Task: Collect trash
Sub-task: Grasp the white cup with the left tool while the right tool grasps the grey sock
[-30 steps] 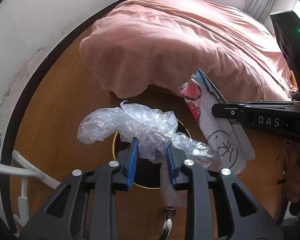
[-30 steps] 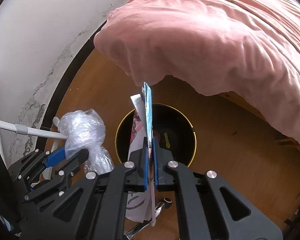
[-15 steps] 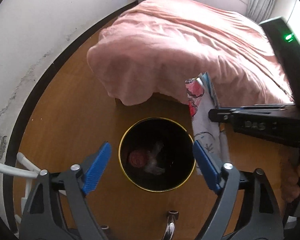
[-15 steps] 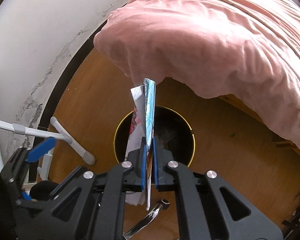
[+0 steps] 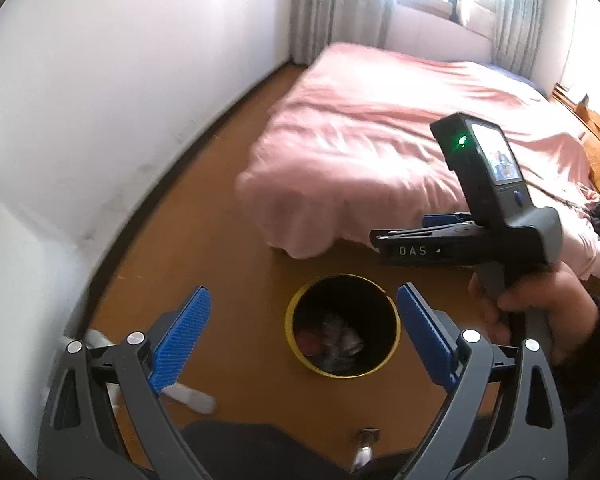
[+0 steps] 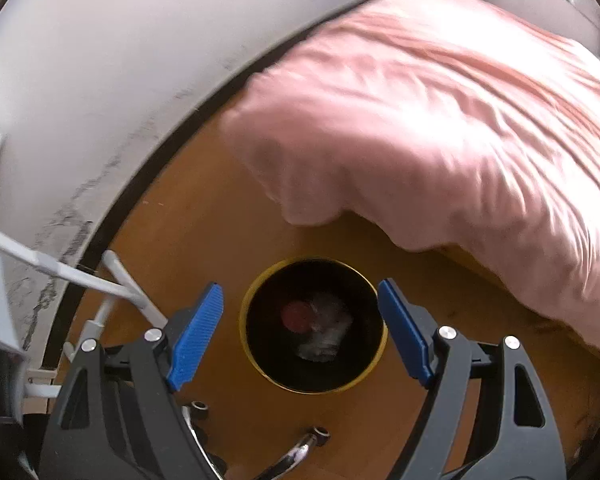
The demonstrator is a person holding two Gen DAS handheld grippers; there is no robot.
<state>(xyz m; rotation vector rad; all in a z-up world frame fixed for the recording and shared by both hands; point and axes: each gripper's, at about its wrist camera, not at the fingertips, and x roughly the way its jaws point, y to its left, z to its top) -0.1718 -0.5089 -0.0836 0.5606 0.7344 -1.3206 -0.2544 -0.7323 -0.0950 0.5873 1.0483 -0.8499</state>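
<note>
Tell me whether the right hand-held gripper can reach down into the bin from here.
Probably yes. The right hand-held gripper hangs open over the bin, whose mouth is uncovered, with only trash at the bottom.

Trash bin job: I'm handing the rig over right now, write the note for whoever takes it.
Left hand-held gripper: open, holding nothing, above the bin.
Right hand-held gripper: open, holding nothing, directly over the bin.
Black trash bin with yellow rim stands on the wooden floor by the corner of the pink bed. Inside lie crumpled clear plastic and something red.
Done: that trash is in the bin.
Left: no loose trash shows on the visible floor; look elsewhere in the room before stopping.
</note>
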